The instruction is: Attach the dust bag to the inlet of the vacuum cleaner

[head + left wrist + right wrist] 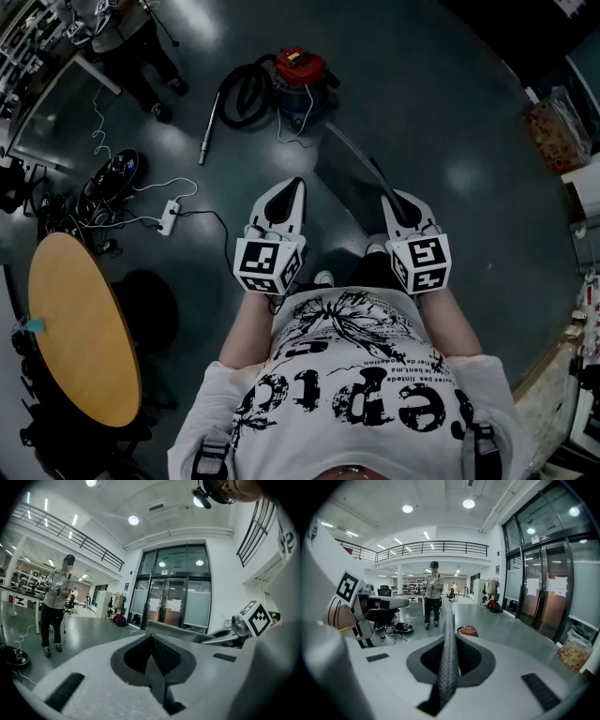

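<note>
The dark, glossy floor (450, 112) of a large hall fills most of the head view. A round wooden table (80, 323) stands at the left edge. A person (131, 37) stands at the far left corner and also shows in both gripper views.

The dust bag (347, 183) is a flat grey sheet with a fine mesh texture, held in the air in front of the wearer. It runs forward from the right hand-held gripper (387, 197) toward the middle of the floor. In the right gripper view it is seen edge-on as a thin upright strip (447, 616) that passes straight between the two jaws. The jaws are clenched on its near edge. From the left gripper view the bag shows as a pale grey band (183, 633) beyond the jaw tips.

The vacuum cleaner (300, 80) stands on the floor ahead, with a red top over a blue drum. It is well apart from both grippers, and the bag is not on it. The inlet itself cannot be made out. A black hose (244, 94) lies coiled just beside the drum on its left, and a metal wand (208, 131) extends from it across the floor. In the right gripper view the cleaner (468, 631) appears just right of the bag strip.

The left hand-held gripper (296, 183) is held level beside the right one. Its jaws are pressed together with nothing between them (151, 638).

A white power strip (170, 216) lies on the floor among loose cables, between the table and the wearer.
</note>
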Demonstrator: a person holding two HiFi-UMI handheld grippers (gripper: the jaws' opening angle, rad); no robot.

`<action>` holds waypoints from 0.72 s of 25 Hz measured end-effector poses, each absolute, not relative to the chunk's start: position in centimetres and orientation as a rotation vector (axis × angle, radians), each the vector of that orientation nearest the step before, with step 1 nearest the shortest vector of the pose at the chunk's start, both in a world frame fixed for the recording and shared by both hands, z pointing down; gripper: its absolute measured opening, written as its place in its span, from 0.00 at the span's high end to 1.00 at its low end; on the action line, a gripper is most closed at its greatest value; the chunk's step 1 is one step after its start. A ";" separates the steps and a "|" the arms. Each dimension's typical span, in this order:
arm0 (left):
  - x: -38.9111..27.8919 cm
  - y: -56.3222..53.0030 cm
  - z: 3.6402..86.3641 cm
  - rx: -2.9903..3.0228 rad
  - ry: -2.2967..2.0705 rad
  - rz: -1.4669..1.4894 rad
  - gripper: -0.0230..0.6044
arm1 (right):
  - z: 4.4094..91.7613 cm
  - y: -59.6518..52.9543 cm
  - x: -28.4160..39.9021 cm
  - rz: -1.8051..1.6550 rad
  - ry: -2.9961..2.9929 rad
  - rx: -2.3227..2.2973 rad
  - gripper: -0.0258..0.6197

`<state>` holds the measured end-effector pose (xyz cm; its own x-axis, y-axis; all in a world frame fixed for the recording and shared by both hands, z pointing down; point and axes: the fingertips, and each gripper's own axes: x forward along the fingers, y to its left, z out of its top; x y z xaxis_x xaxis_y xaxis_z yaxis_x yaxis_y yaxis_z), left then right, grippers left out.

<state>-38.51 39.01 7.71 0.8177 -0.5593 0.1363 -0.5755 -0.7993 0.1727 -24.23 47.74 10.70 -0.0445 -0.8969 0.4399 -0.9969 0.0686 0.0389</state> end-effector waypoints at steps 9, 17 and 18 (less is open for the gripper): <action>-34.4 33.3 8.5 2.774 -0.974 0.133 0.96 | 12.2 41.7 -19.3 0.419 -2.067 1.816 0.93; -25.0 25.7 8.1 2.716 -1.138 0.107 0.96 | 12.4 32.6 -9.7 0.395 -2.200 1.643 0.93; -23.7 24.5 8.0 2.700 -1.167 0.095 0.96 | 12.4 31.3 -8.4 0.391 -2.218 1.609 0.93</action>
